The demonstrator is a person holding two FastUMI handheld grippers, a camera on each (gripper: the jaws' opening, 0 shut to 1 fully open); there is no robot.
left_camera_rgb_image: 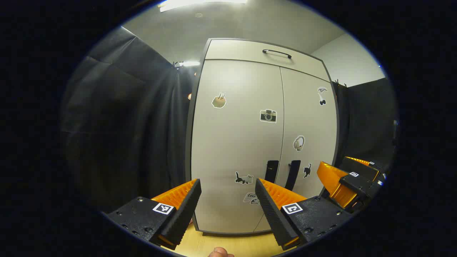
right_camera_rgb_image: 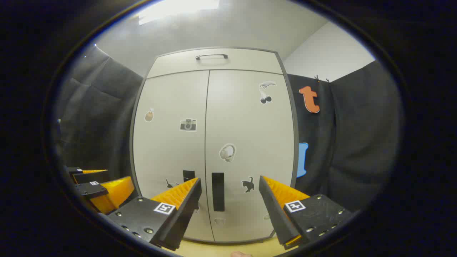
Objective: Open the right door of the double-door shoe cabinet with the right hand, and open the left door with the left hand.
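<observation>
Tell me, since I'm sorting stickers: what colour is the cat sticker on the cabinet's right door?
Black; the small cat sticker shows best in the right gripper view.

Above my tools a ceiling light glares white; the cabinet doors ahead are evenly lit and sharp, bowing toward dim edges.

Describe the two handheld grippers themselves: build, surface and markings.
Each of the left gripper and right gripper is a two-finger tool. The fingers are wedge-shaped with ribbed inner faces, mounted on textured blocks with screws. Every block carries a small square black-and-white tag. No cables or sleeves are visible.
</observation>
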